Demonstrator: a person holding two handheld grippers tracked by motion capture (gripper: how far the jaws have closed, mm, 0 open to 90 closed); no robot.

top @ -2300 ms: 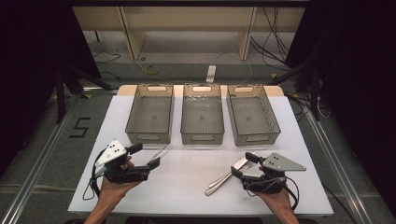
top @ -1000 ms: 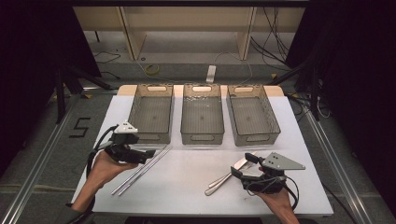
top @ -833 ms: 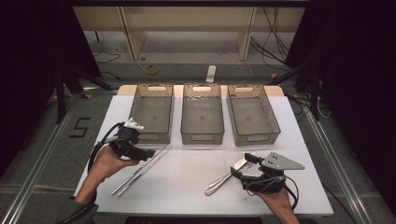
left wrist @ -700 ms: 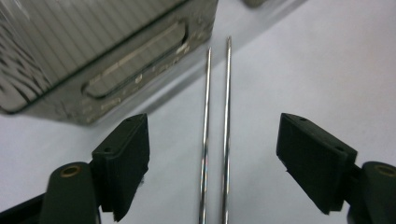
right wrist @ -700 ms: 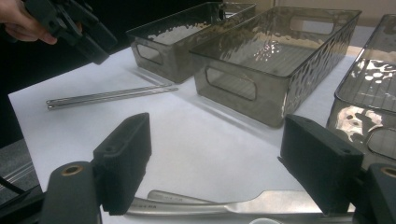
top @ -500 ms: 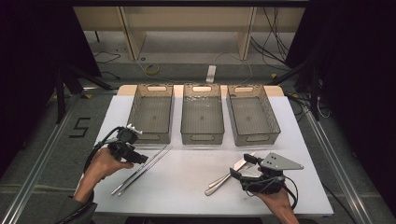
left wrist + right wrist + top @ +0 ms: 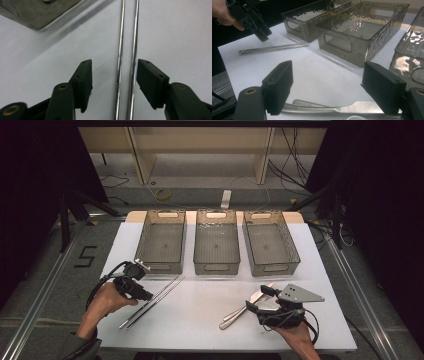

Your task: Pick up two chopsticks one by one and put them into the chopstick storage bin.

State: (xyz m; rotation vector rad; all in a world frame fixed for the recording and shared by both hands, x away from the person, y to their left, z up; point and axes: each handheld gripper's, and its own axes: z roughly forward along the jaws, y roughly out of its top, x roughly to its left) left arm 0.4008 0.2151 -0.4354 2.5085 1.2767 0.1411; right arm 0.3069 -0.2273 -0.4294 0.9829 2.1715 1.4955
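Note:
Two thin metal chopsticks [image 7: 155, 299] lie side by side on the white table [image 7: 200, 320], slanting from front left toward the bins. My left gripper [image 7: 145, 296] points down over them. In the left gripper view both chopsticks [image 7: 120, 50] run between the jaws of the left gripper [image 7: 113, 67]. Those jaws have just been closing, but the pads stand clear of the rods. My right gripper [image 7: 257, 299] rests open at the front right, over a silver table knife [image 7: 342, 108] and a second piece of cutlery [image 7: 232, 320].
Three clear grey bins stand in a row at the back of the table: left [image 7: 161, 267], middle [image 7: 216, 268] and right [image 7: 274, 268]. The right gripper view shows the left gripper [image 7: 262, 32] above the chopsticks [image 7: 272, 48]. Dark floor surrounds the table.
The left hand has tipped its gripper downward and sunk onto the chopsticks, and its jaws have narrowed around them. The right hand and the cutlery have stayed put.

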